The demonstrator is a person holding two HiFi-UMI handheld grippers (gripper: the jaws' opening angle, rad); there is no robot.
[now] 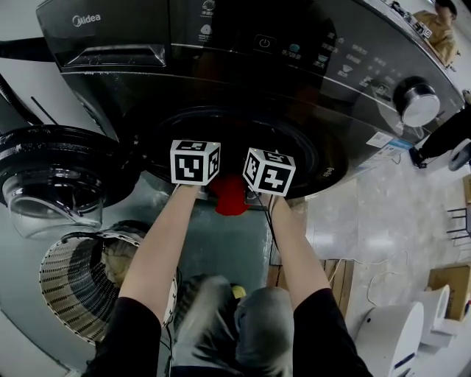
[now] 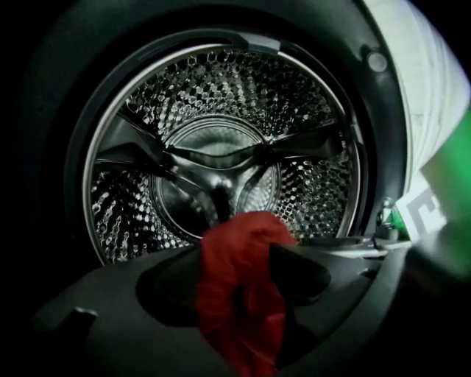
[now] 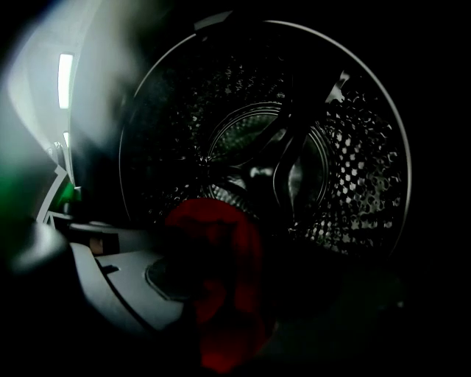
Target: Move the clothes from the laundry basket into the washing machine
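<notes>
Left gripper [image 2: 239,269]: jaws pinched on a red garment [image 2: 243,302], the cloth bunched between them and bulging above the tips. Right gripper [image 3: 221,287]: jaws likewise closed on the same red garment, though its far jaw lay in deep shadow. The garment was held at the mouth of the washing machine [image 1: 221,66], just over the lower rim of the opening; behind it stood the perforated steel drum [image 2: 221,96] with its ribs. In the head view both grippers were side by side, close together, at the opening. Brand "Midea" [image 1: 87,19] was legible at the upper left of the front; control panel legends and a sticker [image 1: 383,140] at the right were too small to read. The door [image 1: 51,177] stood swung open to the left; the laundry basket [image 1: 73,287] sat on the floor below it, beside the left arm.
</notes>
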